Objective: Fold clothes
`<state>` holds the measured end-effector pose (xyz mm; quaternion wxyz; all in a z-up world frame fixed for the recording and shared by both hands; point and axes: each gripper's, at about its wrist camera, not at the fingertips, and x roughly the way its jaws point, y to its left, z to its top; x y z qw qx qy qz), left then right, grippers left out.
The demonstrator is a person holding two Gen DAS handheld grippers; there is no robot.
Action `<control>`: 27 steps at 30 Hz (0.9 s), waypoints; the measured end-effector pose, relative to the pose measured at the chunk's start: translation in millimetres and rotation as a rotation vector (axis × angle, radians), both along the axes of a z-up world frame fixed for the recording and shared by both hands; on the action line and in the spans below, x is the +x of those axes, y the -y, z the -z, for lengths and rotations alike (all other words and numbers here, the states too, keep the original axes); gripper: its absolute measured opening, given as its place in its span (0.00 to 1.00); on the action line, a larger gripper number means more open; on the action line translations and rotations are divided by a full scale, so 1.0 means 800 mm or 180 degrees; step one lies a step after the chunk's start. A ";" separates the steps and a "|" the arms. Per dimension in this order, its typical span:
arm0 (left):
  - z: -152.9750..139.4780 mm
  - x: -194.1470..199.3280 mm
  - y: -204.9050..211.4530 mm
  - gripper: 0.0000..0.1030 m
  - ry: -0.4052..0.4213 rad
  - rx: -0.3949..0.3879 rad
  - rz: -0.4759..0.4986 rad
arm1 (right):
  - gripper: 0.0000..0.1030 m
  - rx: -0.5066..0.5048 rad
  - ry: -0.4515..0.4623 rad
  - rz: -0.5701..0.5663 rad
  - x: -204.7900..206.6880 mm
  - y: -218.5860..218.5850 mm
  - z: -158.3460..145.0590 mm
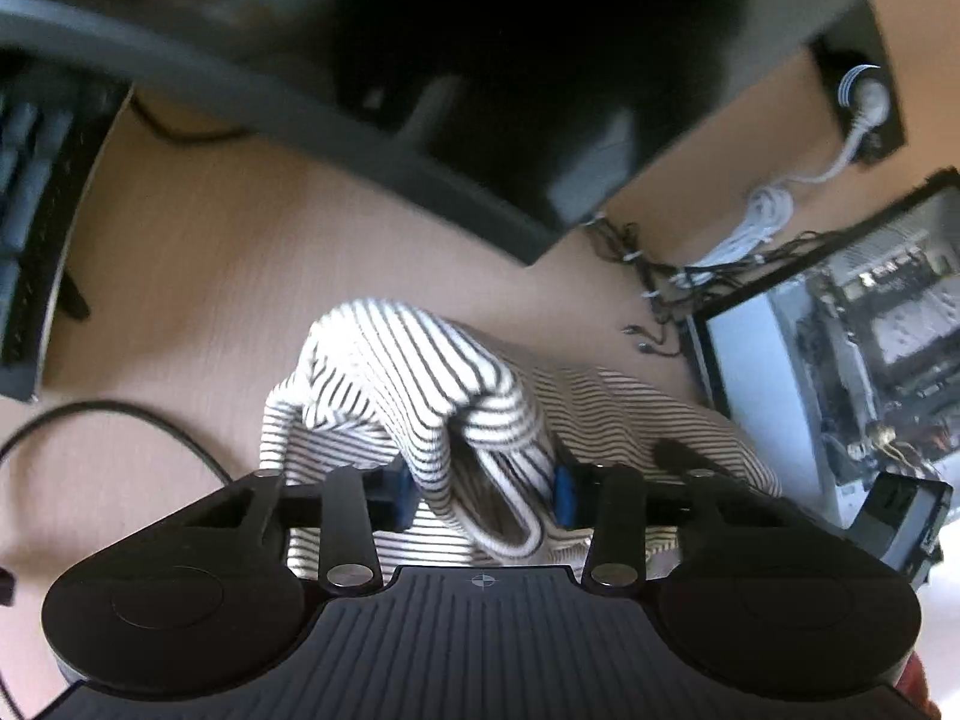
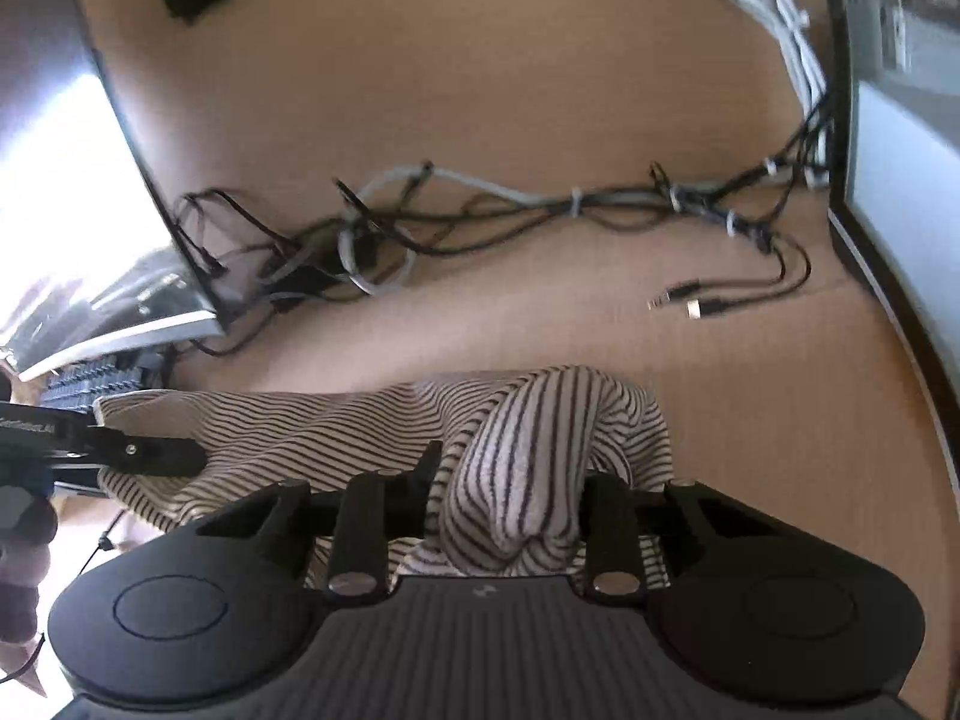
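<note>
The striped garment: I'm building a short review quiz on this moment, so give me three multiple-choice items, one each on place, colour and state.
1. Where does the cable bundle lie relative to the striped garment?
A. beyond it on the desk
B. on top of it
C. under it

2. The garment's stripes are
A. red on yellow
B. dark on white
C. green on grey

3. The garment is
A. folded flat
B. on a hanger
C. bunched up between both tongs

Answers: 1 A, bare desk separates them. 2 B, both views show it. 3 C, left tongs and right tongs each have fabric between them.
</note>
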<state>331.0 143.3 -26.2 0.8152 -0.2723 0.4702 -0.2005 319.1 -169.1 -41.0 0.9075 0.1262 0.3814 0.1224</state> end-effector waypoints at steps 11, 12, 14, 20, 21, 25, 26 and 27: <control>-0.041 -0.108 0.002 0.37 0.0335 -0.0089 0.0501 | 0.26 0.0103 0.0255 -0.0170 -0.115 0.001 -0.062; -0.034 -0.112 0.003 0.38 0.0303 -0.0068 0.0523 | 0.26 0.0060 0.0212 -0.0176 -0.123 -0.001 -0.057; -0.020 -0.122 0.004 0.39 0.0240 -0.0027 0.0566 | 0.27 -0.0066 0.0087 -0.0149 -0.132 -0.003 -0.039; 0.023 -0.150 0.007 0.45 0.0050 0.0097 0.0695 | 0.40 -0.0374 -0.0279 0.0221 -0.133 -0.005 0.022; 0.030 -0.155 0.008 0.48 0.0018 0.0117 0.0717 | 0.44 -0.0333 -0.0289 0.0313 -0.135 -0.005 0.023; 0.054 -0.173 0.009 0.60 -0.0039 0.0176 0.0813 | 0.57 -0.0541 -0.0209 0.0534 -0.149 -0.013 0.007; 0.055 -0.176 0.010 0.61 0.0010 0.0167 0.0845 | 0.58 -0.0608 -0.0187 0.0586 -0.153 -0.016 0.002; 0.057 -0.181 0.010 0.64 0.0067 0.0166 0.0878 | 0.63 -0.0657 -0.0137 0.0648 -0.157 -0.017 -0.005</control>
